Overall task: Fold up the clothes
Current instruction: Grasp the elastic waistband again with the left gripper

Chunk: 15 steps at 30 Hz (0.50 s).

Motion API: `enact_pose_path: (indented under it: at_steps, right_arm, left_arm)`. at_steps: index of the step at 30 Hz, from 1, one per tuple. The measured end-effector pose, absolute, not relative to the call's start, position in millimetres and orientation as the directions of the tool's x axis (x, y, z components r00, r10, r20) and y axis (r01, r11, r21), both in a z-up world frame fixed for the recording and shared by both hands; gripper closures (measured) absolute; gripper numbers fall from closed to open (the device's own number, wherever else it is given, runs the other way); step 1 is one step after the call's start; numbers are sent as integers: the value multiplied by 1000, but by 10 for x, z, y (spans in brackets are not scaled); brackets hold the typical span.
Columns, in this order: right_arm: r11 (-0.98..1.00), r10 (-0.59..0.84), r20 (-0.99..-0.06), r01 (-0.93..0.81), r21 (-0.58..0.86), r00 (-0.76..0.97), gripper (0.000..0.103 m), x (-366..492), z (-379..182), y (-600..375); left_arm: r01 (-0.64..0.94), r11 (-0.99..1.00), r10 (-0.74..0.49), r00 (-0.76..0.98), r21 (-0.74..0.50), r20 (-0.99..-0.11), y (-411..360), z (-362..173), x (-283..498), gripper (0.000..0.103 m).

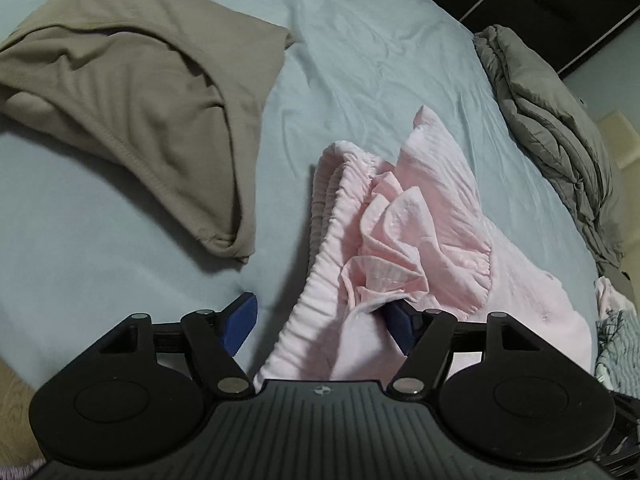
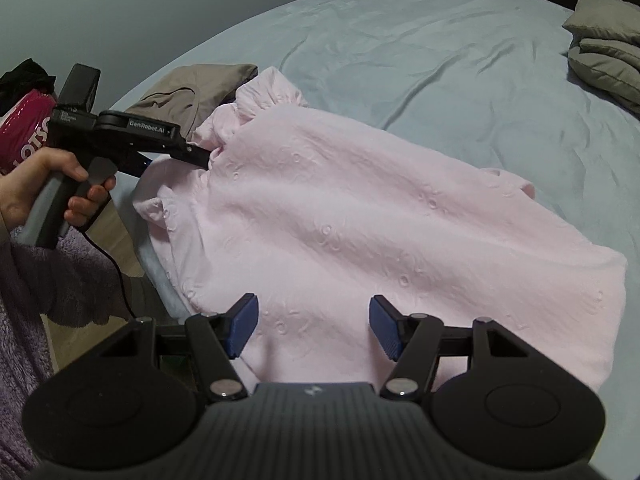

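Note:
A pink embroidered garment (image 2: pixel 352 216) lies spread on the light blue bed sheet (image 2: pixel 420 52). In the left wrist view its gathered waistband and ruffles (image 1: pixel 400 232) bunch between my left gripper's (image 1: pixel 320 320) blue fingers, which stand wide open, the cloth draped over the right pad. The left gripper also shows in the right wrist view (image 2: pixel 200 156), at the garment's far left edge. My right gripper (image 2: pixel 312 326) is open, its blue pads hovering over the garment's near hem, holding nothing.
A crumpled tan garment (image 1: pixel 140 92) lies on the sheet to the left. A folded grey quilt (image 1: pixel 560 128) sits at the bed's right edge. A pink bag (image 2: pixel 24 136) and dark clothing are beyond the left bed edge.

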State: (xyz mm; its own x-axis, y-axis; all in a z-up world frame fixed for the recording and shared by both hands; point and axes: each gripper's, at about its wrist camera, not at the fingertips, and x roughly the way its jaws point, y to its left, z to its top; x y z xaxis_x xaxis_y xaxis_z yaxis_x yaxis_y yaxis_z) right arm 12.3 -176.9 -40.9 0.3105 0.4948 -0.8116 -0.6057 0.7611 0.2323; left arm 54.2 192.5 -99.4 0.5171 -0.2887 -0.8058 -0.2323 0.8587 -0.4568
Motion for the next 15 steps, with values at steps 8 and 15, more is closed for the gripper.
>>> enact_pose_path:
  at_steps: [8, 15]
  right_arm:
    - [795, 464, -828, -560, 233, 314, 38, 262, -443, -1795]
    - [848, 415, -837, -486, 213, 356, 38, 314, -378, -1973]
  left_arm:
    - [-200, 905, -227, 521, -376, -823, 1644, -961, 564, 70]
    - [-228, 893, -215, 543, -389, -812, 1572, -774, 499, 78]
